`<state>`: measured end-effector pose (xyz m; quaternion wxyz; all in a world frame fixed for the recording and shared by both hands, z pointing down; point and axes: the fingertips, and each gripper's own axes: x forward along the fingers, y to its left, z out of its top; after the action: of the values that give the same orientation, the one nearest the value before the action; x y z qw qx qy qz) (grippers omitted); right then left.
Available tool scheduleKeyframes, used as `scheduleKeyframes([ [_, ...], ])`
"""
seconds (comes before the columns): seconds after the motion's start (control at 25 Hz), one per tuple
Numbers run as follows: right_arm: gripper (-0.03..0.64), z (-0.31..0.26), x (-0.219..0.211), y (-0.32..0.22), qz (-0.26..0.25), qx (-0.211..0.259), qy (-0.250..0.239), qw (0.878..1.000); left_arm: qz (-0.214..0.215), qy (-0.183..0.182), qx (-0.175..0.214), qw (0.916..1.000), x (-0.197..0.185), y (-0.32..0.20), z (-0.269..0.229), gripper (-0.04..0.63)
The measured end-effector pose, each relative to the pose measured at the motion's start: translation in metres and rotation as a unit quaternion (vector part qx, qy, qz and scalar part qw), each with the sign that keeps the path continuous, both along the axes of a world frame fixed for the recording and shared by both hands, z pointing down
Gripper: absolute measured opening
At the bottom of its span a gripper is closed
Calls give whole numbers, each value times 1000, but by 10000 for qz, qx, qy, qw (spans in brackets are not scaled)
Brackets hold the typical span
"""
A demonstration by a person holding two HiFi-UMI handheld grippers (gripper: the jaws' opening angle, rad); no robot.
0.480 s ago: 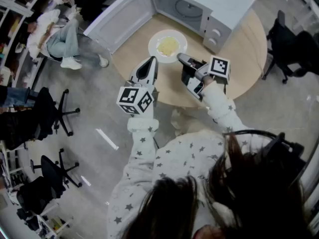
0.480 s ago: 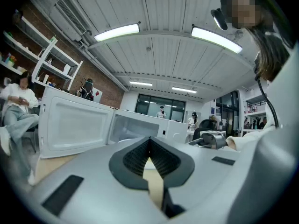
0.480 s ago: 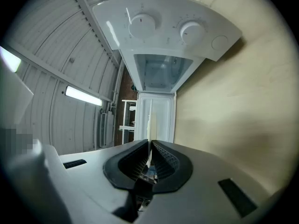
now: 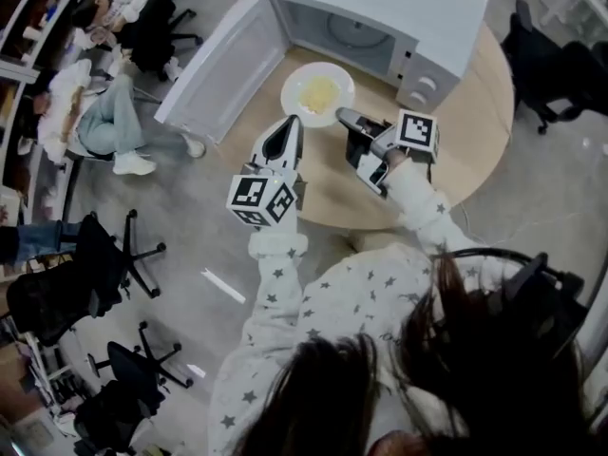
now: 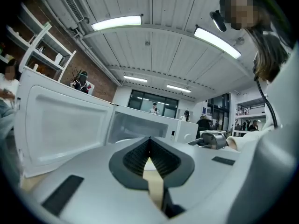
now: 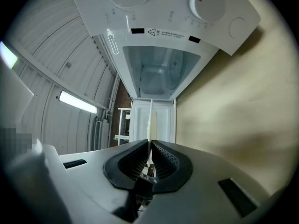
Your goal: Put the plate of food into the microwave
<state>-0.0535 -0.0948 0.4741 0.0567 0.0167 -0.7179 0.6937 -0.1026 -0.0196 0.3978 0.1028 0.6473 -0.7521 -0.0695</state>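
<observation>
Left gripper [image 4: 288, 129] pinched shut on nothing, just beside the near-left rim of the plate [image 4: 318, 93], open door [image 4: 223, 60] ahead-left of it. Right gripper [image 4: 344, 114] clamped on the near-right rim, plate level, just ahead. Calls for a straight push forward, probably: mouth of the microwave [image 4: 353, 32] directly beyond, nothing between.

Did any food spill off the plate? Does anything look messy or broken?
Nothing stands out. The yellow food sits in the middle of the plate, the right gripper pinches its rim, and the microwave door is wide open. No spill shows on the table.
</observation>
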Motion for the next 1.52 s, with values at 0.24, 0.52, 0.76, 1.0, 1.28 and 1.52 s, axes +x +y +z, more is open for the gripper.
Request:
scheduleKeyframes([
  [0.24,21,-2,-12,-12,356,-31,18,9994,366,42,-26,9993,-21,-17,0,2],
  [0.52,21,-4,-28,-34,1147,-34,23,9934,1163,152,-65,9931,-46,-49,4,2],
  [0.76,21,5,-42,-45,1987,-116,118,9799,1957,230,-167,9802,-64,-73,12,2],
  [1.0,21,20,-50,-65,2982,-336,133,9538,2816,277,-292,9587,-65,-96,23,2],
  [1.28,22,27,-61,-110,3309,-365,200,9427,3148,487,-406,9470,-63,-140,33,2],
  [1.52,23,32,-59,-125,3476,-292,280,9368,3249,477,-417,9436,-58,-149,38,2],
])
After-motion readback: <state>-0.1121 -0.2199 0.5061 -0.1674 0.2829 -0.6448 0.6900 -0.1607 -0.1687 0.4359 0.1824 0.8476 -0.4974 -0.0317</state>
